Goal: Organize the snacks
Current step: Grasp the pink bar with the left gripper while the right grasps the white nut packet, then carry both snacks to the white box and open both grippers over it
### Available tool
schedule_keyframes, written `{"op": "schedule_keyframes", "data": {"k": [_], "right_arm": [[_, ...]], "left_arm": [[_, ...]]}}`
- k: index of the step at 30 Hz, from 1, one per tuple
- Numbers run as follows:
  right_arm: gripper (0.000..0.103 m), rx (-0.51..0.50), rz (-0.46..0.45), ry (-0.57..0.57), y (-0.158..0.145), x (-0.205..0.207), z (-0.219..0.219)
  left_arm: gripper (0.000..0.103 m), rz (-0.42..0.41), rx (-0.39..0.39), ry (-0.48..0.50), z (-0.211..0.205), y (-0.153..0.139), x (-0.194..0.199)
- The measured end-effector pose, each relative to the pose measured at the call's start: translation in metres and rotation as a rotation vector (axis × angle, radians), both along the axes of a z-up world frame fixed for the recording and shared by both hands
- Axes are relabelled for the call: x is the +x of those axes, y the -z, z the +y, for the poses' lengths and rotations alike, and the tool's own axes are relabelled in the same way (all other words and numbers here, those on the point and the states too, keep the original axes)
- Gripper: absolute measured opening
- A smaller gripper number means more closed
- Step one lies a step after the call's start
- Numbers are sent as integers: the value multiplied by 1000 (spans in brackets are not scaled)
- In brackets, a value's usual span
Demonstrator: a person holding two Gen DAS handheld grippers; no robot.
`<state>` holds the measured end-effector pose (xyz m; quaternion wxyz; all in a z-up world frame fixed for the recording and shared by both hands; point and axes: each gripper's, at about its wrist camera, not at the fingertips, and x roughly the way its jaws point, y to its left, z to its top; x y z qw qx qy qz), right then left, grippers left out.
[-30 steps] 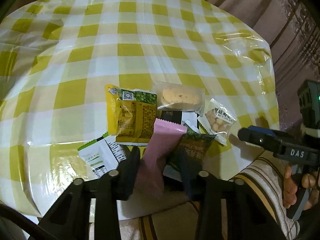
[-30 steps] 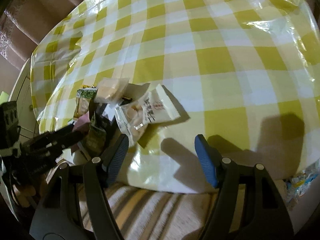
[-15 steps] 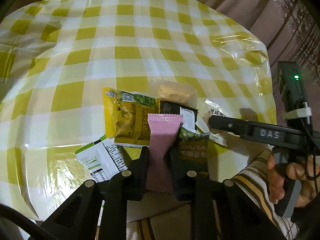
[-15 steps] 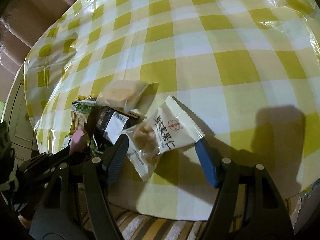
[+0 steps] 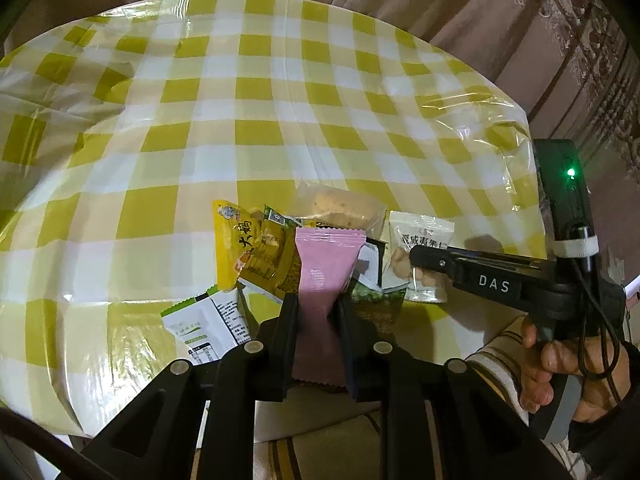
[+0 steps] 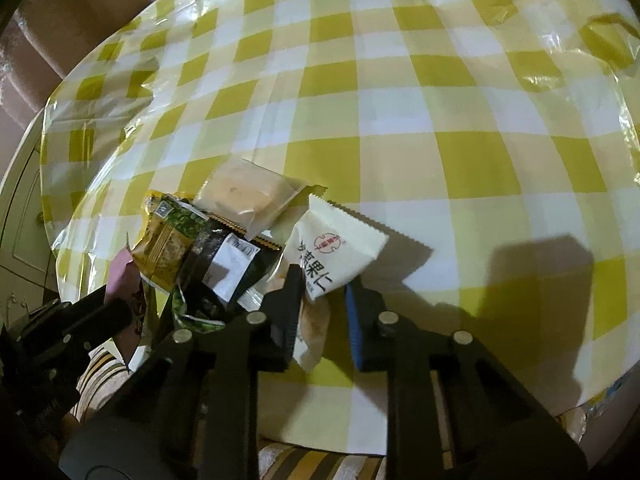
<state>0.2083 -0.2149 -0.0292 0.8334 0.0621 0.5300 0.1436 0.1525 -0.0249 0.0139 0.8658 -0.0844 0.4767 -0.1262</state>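
My left gripper (image 5: 316, 304) is shut on a pink snack packet (image 5: 326, 264), held upright over the snack pile at the near table edge. My right gripper (image 6: 322, 284) is closing its jaws on a white nut packet (image 6: 340, 248), whose lower end is pinched between the pads and whose top is tilted up. In the left wrist view, the right gripper (image 5: 416, 258) reaches in from the right onto that white nut packet (image 5: 420, 236). The pile holds a yellow packet (image 5: 248, 248), a clear-wrapped cookie (image 5: 340, 206), a dark green packet (image 5: 376, 304) and a white-green sachet (image 5: 204, 328).
The yellow-and-white checked table (image 6: 440, 120) stretches away behind the pile under a glossy plastic cover. A black packet (image 6: 228, 260) lies among the snacks. A striped cloth (image 6: 304, 464) lies below the near edge. Brown curtains (image 5: 520, 20) hang behind.
The left jaws closed on the pink packet and lifted it upright. The right gripper slid left to the white nut packet and its jaws closed on it, tipping it up.
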Motion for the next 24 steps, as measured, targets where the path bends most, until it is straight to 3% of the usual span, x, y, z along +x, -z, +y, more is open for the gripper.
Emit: {"op": "schedule_keyframes", "data": {"k": [14,24], "right_arm": [[19,28,-72,24,-27,-27,-37],[19,56,-79,144,-37,-60,-115]], "left_arm": [[20,-19,4,32,-34,-15,-9],[20,-27,8,165,-102,-25,-11]]}}
